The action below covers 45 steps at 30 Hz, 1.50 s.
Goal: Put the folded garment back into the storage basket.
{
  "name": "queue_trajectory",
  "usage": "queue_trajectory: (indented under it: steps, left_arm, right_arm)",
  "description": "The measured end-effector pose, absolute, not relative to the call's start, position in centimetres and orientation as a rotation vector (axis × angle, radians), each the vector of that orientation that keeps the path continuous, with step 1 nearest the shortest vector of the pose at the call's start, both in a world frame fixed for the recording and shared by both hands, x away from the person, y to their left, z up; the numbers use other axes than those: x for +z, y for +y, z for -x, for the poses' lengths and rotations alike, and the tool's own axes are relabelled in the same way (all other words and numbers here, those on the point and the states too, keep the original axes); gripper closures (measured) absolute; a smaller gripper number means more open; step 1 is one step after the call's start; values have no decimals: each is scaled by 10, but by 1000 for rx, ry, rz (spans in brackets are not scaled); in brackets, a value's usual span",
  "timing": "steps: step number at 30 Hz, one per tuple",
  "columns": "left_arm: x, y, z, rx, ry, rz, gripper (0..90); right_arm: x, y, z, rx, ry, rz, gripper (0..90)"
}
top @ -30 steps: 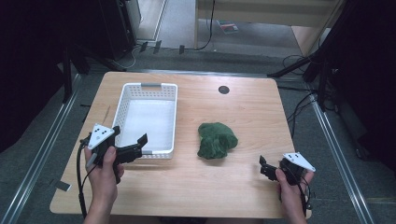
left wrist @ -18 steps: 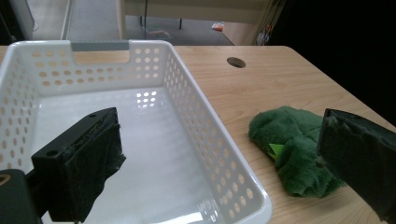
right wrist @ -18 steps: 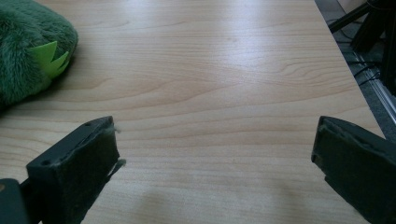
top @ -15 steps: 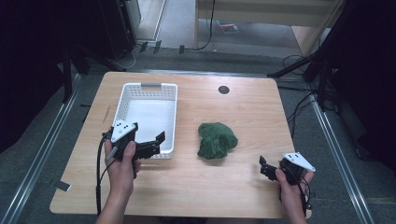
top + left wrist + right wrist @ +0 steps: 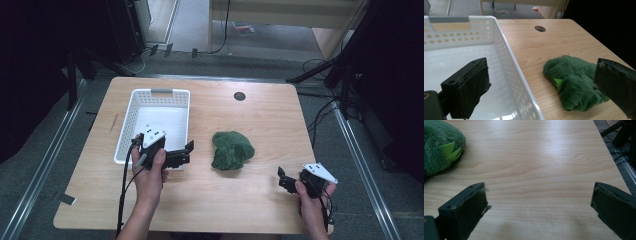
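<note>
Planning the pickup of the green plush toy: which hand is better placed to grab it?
Left. The left tongs stand open beside the green plush toy, aimed at it; the right tongs sit farther off.

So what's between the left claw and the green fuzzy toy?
Only bare table. In the high view the left claw is open beside the basket corner, apart from the green plush toy.

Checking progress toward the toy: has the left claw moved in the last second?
Yes. The left claw moved right, from the basket's left corner toward the green plush.
</note>
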State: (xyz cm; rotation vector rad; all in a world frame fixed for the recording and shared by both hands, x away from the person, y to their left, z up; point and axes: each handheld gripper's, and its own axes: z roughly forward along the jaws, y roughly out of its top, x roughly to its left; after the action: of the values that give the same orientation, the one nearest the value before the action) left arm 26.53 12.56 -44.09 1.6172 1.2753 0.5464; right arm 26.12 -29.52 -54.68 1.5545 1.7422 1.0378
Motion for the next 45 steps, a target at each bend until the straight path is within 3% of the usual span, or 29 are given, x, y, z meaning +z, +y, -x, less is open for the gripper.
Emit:
queue_trajectory:
  steps: [45]
  left_arm:
    - [-500,-12,-306,472,1303,-1863,10]
  right_arm:
    - [-547,-296,-262,1046,1745,-1558,8]
